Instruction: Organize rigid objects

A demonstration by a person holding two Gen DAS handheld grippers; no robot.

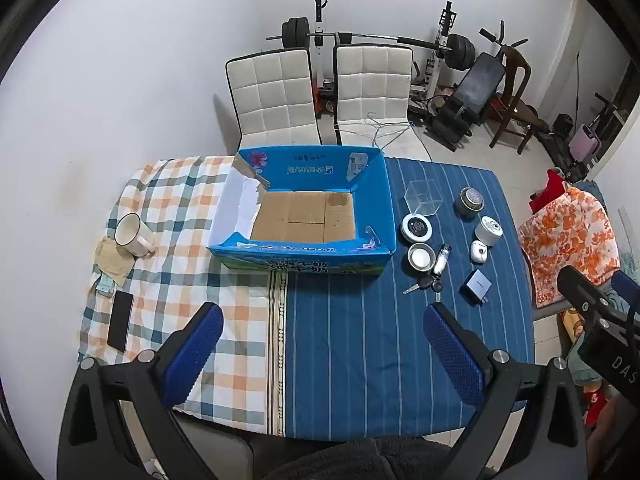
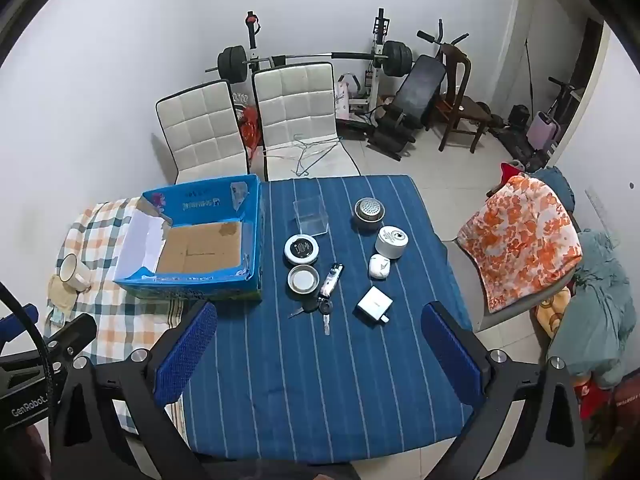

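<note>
Eight small items (image 2: pixel 303 249) sit beside one blue box (image 2: pixel 192 240); both grippers (image 1: pixel 324 344) (image 2: pixel 320 344) gape, holding nothing.

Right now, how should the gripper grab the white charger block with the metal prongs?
Probably by its two flat long sides, coming straight down from above. The white charger block lies flat on the blue striped cloth, prongs toward you, with space either side. The open right gripper is nearest.

Open blue cardboard box (image 2: pixel 248 236) sits beside small tins (image 2: pixel 302 248), keys (image 2: pixel 320 306), and charger (image 2: pixel 374 302).
</note>
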